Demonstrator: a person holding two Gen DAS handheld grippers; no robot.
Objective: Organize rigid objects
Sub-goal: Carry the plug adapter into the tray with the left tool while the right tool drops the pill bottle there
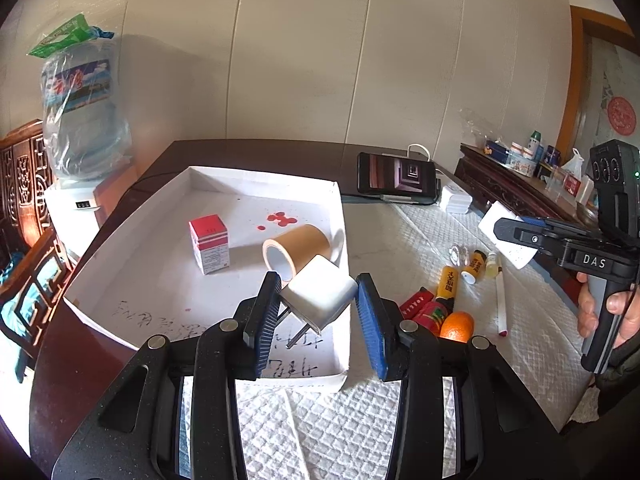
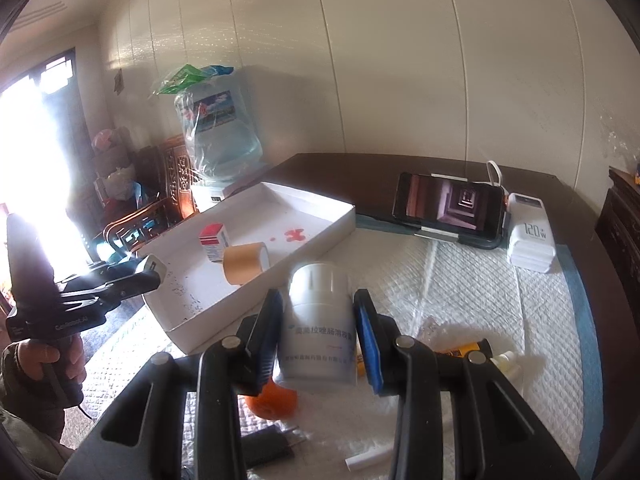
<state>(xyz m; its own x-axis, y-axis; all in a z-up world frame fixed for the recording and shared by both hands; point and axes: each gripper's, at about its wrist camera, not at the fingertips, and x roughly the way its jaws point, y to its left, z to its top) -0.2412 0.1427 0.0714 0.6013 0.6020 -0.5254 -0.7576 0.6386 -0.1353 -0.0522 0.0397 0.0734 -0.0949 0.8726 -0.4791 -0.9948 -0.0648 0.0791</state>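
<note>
The left gripper holds a white plug adapter between its blue pads, jaws closed to adapter width, prongs pointing down-left. In the left wrist view the adapter hangs over the near right corner of the white tray, above the floor. Already in the tray: a red-white box upright, and a tape roll on its side just beyond the adapter.

The right gripper is clamped on a white pill bottle, cap fwd, held above the quilted pad near the tray's right wall. An orange sits below it on the pad.

Step in hand, as judged: place adapter in tray.
- Lower until prongs or body approx. touch the tray floor before opening; a drop from height may bounce it out, since the wall is low.
- Keep clear of the tape roll; contact could set it rolling.
- Shift inward from the corner, leaving room for the bottle.
- Open jaws fully, then lift straight up w/o dragging the prongs.
- Hold the right gripper outside the tray until the left one is clear, to avoid a clash.
</note>
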